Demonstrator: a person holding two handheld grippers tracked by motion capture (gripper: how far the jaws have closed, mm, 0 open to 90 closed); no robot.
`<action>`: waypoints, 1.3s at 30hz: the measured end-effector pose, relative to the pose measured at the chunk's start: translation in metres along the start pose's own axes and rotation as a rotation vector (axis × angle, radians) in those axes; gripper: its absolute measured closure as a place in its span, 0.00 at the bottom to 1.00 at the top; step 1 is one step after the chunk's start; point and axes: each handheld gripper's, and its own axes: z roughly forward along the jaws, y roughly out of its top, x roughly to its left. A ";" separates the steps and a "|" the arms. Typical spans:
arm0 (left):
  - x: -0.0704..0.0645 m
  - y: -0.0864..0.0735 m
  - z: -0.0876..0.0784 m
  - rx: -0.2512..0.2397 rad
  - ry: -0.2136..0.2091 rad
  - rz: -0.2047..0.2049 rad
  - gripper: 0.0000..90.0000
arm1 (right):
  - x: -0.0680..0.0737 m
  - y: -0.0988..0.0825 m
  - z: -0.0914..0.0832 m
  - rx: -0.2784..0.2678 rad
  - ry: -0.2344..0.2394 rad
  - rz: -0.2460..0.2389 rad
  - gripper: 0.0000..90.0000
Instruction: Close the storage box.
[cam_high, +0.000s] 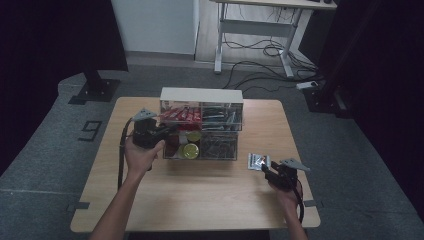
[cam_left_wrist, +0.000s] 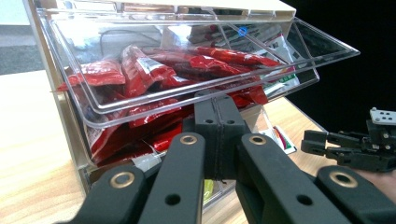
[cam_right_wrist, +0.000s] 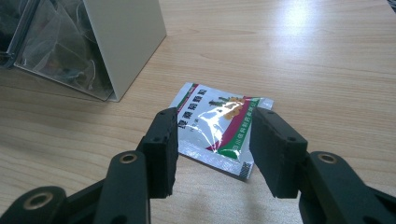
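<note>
1. The white sachet (cam_right_wrist: 217, 128) lies flat on the table (cam_right_wrist: 303, 60), just right of the clear bin organizer (cam_high: 201, 125) and near the table's right side. In the right gripper view it sits between the spread jaws of the right hand-held gripper (cam_right_wrist: 212, 151), which touch nothing.
2. It looks light, thin and limp, with a glossy, probably slippery film. It will likely sag when lifted and could slide out of a shallow pinch.
3. The flat sealed rim along its near edge (cam_right_wrist: 210, 161) seems the best hold: stiffer than the filled middle and closest to the jaws. Lying flush on the wood, it gives a jaw little to get under, so a corner may need tipping up first.
4. The left hand-held gripper (cam_left_wrist: 218, 116) has its jaws pressed together, with nothing seen between them, under the raised clear flap (cam_left_wrist: 187, 100) of the upper bin, which holds red packets (cam_left_wrist: 154, 70).
5. Room: bare table surrounds the sachet on the near and right sides. The organizer's beige side wall (cam_right_wrist: 126, 42) stands near on the left, and the tilted flap's rim juts toward the person, so the path into the bin is narrow.
</note>
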 end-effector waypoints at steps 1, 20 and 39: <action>0.000 -0.001 0.000 -0.002 0.000 0.001 1.00 | 0.000 0.000 0.000 0.000 0.000 0.001 0.57; 0.005 -0.037 -0.013 -0.050 0.052 0.065 0.70 | 0.002 -0.001 -0.001 -0.012 0.030 0.006 0.57; 0.017 -0.111 -0.008 0.031 0.091 0.088 0.52 | 0.010 -0.007 -0.008 -0.015 0.073 -0.016 0.55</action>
